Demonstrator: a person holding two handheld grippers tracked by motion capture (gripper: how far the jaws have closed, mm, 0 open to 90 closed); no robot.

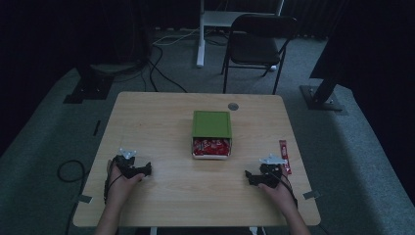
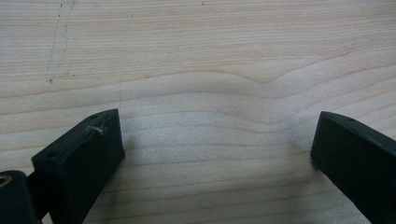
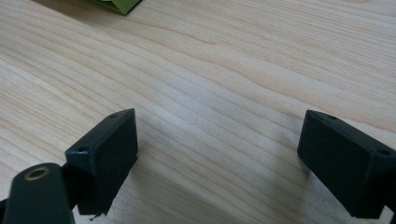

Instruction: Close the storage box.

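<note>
A white box (image 1: 211, 147) of red packets stands mid-table, its green lid (image 1: 211, 123) slid back so the front part is uncovered. A corner of the green lid (image 3: 116, 4) peeks in at the top of the right gripper view. One red packet (image 1: 284, 155) lies on the table near the right edge. My left gripper (image 1: 145, 169) rests on the table at the left, jaws wide apart over bare wood (image 2: 217, 135). My right gripper (image 1: 250, 176) rests at the right, just left of the loose packet, jaws also wide apart with nothing between them (image 3: 217, 135).
The light wooden table (image 1: 166, 196) has a round grey cable port (image 1: 233, 106) behind the box. A black folding chair (image 1: 259, 41) and a white desk leg (image 1: 200, 34) stand beyond the far edge. Cables lie on the grey floor.
</note>
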